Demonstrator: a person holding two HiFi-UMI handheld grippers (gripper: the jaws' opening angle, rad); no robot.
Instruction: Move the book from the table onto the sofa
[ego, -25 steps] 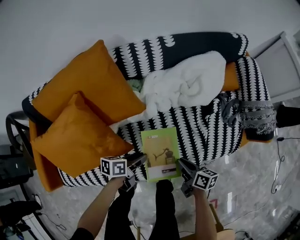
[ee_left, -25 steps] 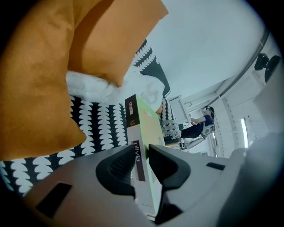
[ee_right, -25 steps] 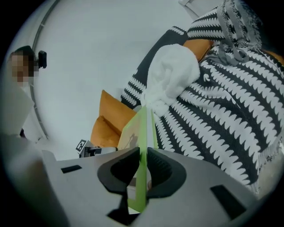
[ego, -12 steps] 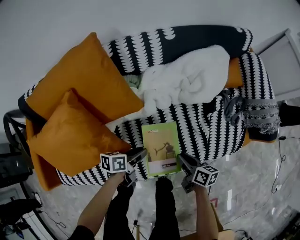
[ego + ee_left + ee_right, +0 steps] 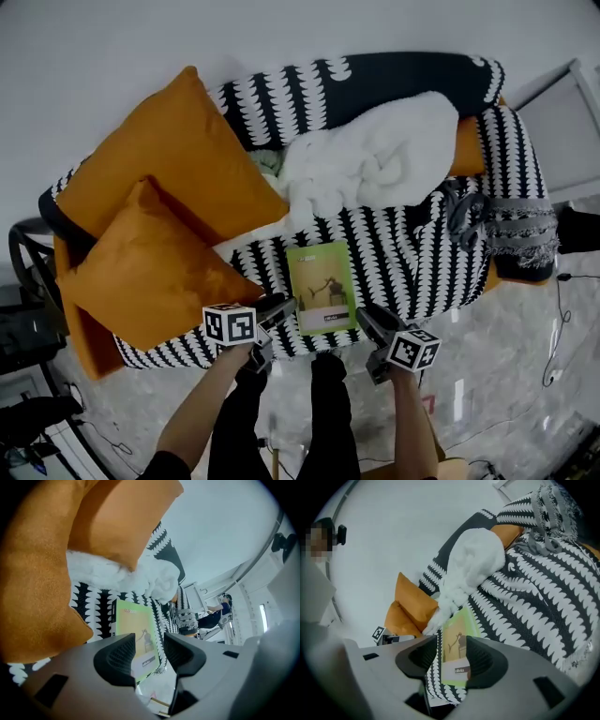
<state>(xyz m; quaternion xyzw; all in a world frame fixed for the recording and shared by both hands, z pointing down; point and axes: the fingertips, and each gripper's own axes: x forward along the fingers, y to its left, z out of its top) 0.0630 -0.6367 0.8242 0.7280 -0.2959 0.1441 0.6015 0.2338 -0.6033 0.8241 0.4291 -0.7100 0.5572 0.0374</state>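
Observation:
The green-covered book [image 5: 322, 288] lies flat on the black-and-white patterned sofa seat [image 5: 412, 253], near its front edge. My left gripper [image 5: 279, 307] sits just off the book's lower left corner, and my right gripper [image 5: 367, 320] just off its lower right corner. Both pairs of jaws are opening, with nothing between them. In the left gripper view the book [image 5: 132, 623] shows ahead, past the parted left gripper [image 5: 149, 643]. The right gripper view likewise has the book [image 5: 459, 623] beyond the parted right gripper [image 5: 451, 649].
Two orange cushions [image 5: 173, 164] [image 5: 150, 277] lean on the sofa's left side. A white fluffy blanket [image 5: 375, 159] lies behind the book and a grey fringed throw [image 5: 511, 225] hangs over the right arm. A marble floor [image 5: 506, 375] and a white shelf [image 5: 562, 122] are at the right.
Both grippers let go of the book, which settled flat on the sofa seat a little farther in. The grippers now stand just off its near corners.

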